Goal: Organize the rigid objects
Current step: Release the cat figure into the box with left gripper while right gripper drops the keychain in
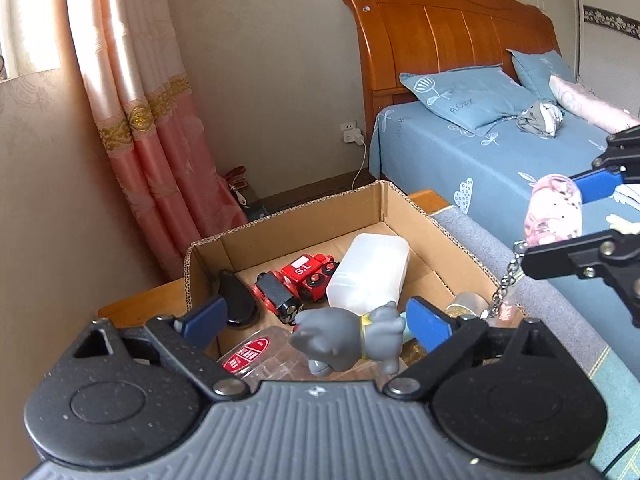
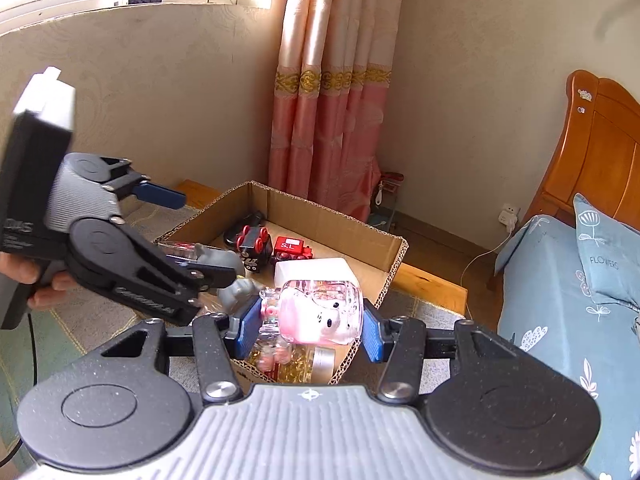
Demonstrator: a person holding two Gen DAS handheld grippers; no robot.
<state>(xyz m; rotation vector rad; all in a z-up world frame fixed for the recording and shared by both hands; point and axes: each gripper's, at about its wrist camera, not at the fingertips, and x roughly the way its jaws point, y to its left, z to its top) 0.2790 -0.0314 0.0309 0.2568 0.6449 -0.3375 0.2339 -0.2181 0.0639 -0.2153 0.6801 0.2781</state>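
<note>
The left wrist camera looked forward and down along its fingers, close above the open brown cardboard box [image 1: 304, 216]. The right wrist camera faced the same box [image 2: 332, 216] from a little farther away. Both views shared the pink curtain [image 1: 160, 152] and the orange wooden headboard [image 1: 444, 28].

— What was the box [image 1: 404, 216] made of?
— Plain corrugated cardboard, matt brown, its cut edges rough. The toy train [image 1: 308, 280] inside looked like glossy red and black plastic; the white container [image 1: 368, 276] was dull, frosted plastic.
— And the figures?
— The grey animal figure [image 1: 348, 336] seemed smooth, matt rubbery plastic. The pink figure [image 2: 316, 312] was clear and shiny.
— The bed [image 1: 452, 36]?
— Varnished, glossy wood, with a soft blue cloth sheet [image 1: 472, 168].
</note>
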